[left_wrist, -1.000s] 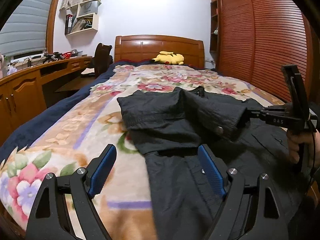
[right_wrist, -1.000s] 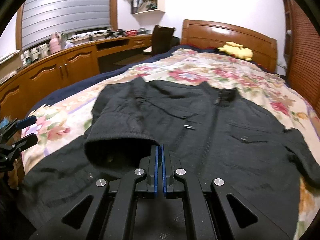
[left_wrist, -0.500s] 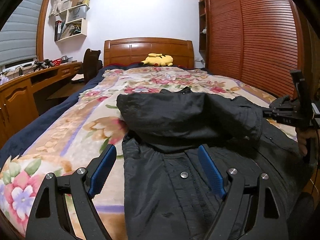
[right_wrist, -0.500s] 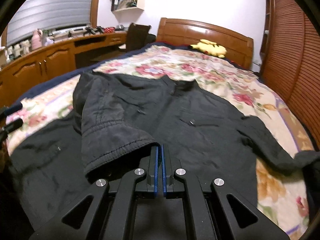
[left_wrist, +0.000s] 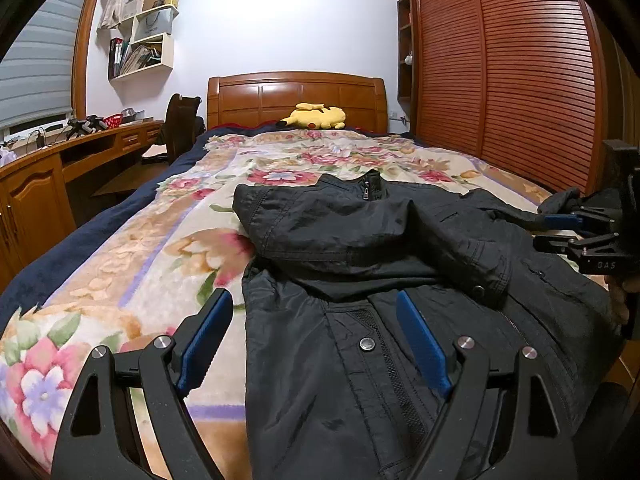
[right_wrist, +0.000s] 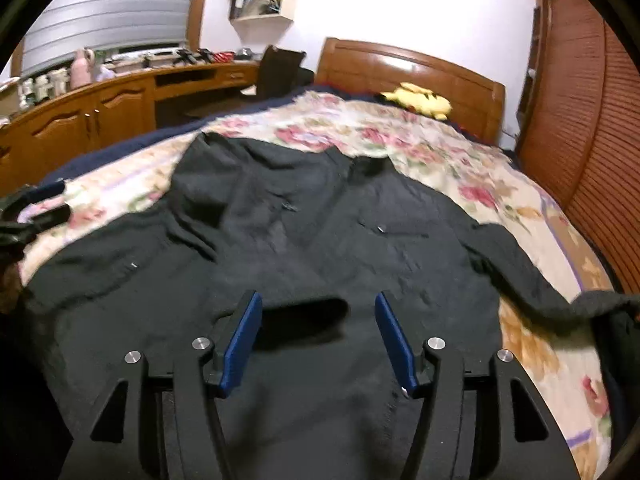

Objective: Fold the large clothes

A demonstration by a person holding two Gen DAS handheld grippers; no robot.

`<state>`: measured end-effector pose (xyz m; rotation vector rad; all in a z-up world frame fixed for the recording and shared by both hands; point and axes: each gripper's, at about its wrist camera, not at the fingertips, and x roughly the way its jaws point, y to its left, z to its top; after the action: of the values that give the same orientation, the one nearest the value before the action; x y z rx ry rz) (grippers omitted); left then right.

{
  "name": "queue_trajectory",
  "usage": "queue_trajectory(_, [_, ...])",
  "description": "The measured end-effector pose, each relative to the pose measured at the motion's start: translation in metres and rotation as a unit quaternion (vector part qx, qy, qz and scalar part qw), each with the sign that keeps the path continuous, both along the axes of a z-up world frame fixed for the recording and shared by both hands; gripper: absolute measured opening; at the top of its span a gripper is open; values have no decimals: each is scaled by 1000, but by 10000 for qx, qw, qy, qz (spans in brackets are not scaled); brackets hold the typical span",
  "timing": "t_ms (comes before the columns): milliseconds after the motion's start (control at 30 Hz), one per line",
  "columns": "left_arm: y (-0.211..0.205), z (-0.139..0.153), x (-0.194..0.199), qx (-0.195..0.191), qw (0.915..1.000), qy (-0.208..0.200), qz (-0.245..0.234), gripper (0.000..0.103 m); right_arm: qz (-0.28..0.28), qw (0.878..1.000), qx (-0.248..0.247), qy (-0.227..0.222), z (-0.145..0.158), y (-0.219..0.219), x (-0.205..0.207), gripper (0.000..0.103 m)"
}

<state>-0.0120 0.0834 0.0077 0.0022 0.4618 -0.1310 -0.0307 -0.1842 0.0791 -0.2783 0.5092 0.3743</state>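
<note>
The right tool (right_wrist: 318, 340) stands with its blue pads (right_wrist: 242, 344) apart, and its jaws have just been opening; the dark cuff (right_wrist: 306, 308) of a sleeve lies between the pads, loose on the cloth, with neither pad pressing it. From the left wrist view the same tool (left_wrist: 560, 230) shows at the far right edge, pads parted, with a hand (left_wrist: 622, 296) gripping its handle below.

The left tool (left_wrist: 316, 344) is spread wide, hovering low over the near hem with nothing between its blue pads (left_wrist: 204, 340); one pad hangs over the blanket, the other over the jacket front beside a snap button (left_wrist: 367, 344).

The black jacket (left_wrist: 360, 360) lies front-up on the bed, collar and zip (left_wrist: 370, 188) toward the headboard. One sleeve (left_wrist: 400, 236) is folded across the chest, its cuff resting near the jacket's right-hand side. The other sleeve (right_wrist: 532, 280) trails out over the blanket toward the wardrobe side.

Under it lies a floral blanket (left_wrist: 132, 264) over a navy sheet (left_wrist: 64, 248). A yellow plush toy (left_wrist: 316, 117) rests against the wooden headboard (left_wrist: 296, 98). A louvred wardrobe (left_wrist: 520, 80) lines one wall; a wooden bench (left_wrist: 36, 168) with a chair (left_wrist: 182, 120) runs along the other, and wall shelves (left_wrist: 144, 40) hang above it.
</note>
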Motion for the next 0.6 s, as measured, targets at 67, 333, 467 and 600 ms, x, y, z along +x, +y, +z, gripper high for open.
queue_trajectory(67, [0, 0, 0, 21, 10000, -1, 1, 84, 126, 9999, 8, 64, -6, 5, 7, 61])
queue_trajectory(333, [-2, -4, 3, 67, 10000, 65, -17, 84, 401, 9973, -387, 484, -33, 39, 51, 61])
queue_trajectory(467, [-3, -9, 7, 94, 9998, 162, -29, 84, 431, 9935, -861, 605, -41, 53, 71, 61])
queue_trajectory(600, [-4, -10, 8, 88, 9997, 218, -30, 84, 455, 9929, -906, 620, -38, 53, 80, 42])
